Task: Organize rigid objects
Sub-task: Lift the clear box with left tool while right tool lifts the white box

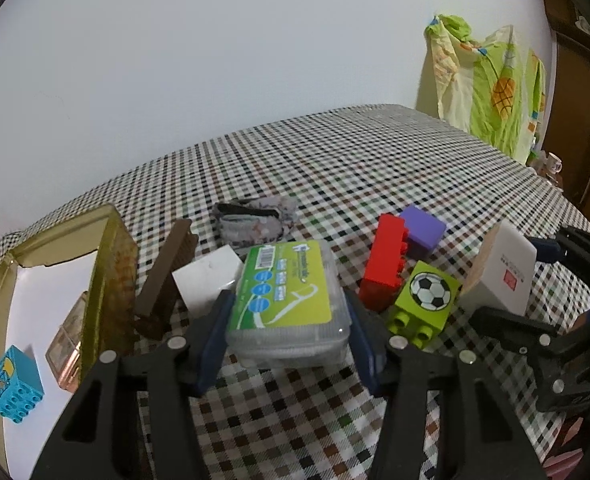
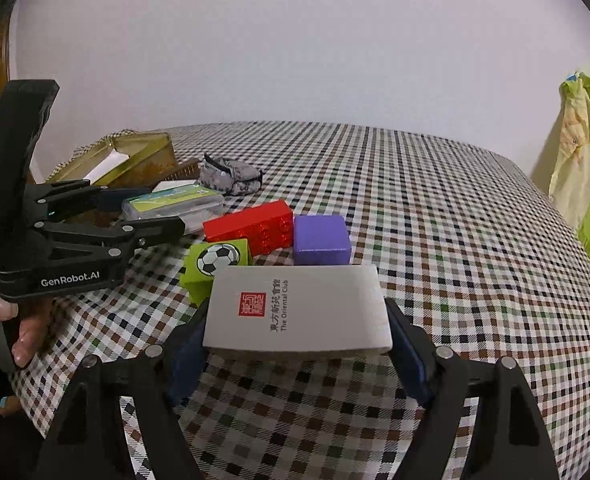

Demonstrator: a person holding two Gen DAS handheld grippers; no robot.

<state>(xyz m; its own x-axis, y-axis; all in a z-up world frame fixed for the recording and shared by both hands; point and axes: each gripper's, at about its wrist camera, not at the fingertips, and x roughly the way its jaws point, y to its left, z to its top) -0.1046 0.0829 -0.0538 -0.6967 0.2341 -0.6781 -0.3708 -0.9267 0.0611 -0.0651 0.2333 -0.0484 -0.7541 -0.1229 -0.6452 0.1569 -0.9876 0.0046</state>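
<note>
The left claw (image 1: 289, 344) squeezed the green-label box (image 1: 289, 304) and the right claw (image 2: 297, 344) squeezed the white box (image 2: 297, 312), probably to put away in the gold tin (image 1: 111, 264).

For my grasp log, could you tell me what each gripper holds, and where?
Left gripper: floss case, by its long sides. Right gripper: white box, by its side edges.
</note>
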